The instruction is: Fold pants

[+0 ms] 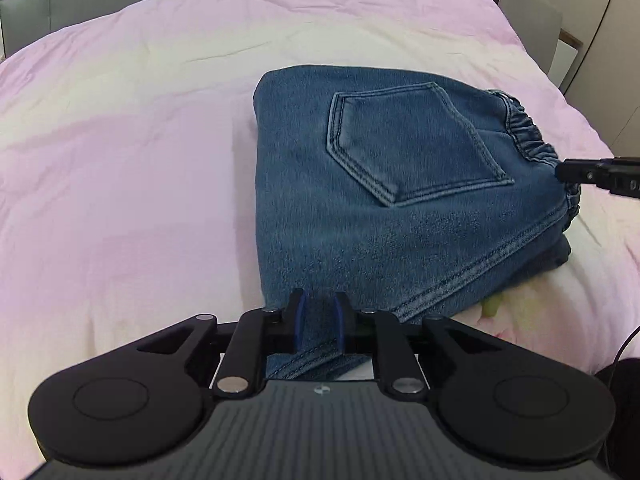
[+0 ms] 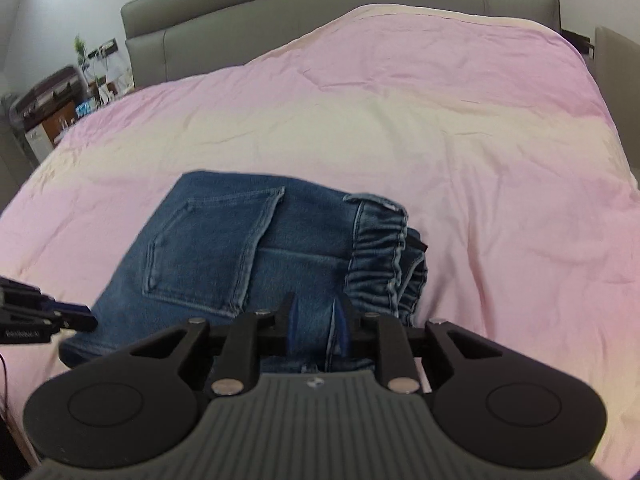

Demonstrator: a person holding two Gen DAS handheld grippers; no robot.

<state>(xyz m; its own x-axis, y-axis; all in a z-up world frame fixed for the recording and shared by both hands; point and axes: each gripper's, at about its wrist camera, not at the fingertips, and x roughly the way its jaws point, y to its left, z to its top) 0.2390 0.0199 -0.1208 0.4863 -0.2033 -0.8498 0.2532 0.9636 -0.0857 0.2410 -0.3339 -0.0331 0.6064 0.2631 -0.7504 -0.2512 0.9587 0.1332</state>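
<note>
The folded blue denim pants (image 1: pixel 372 184) look soft, fairly heavy; best pinched at thick folded edges. Left tool (image 1: pixel 319 322) and right tool (image 2: pixel 316 320) seem slightly parted, denim between.

Each gripper (image 1: pixel 319 320) (image 2: pixel 316 316) is matte black with blue pads (image 1: pixel 301 320), silver pivot screws, round side discs and a ribbed grey body.

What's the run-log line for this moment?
pants: folded compact on bed cover, back pocket up | left gripper: jaws slightly apart, denim edge between | right gripper: jaws slightly apart, near waistband
</note>
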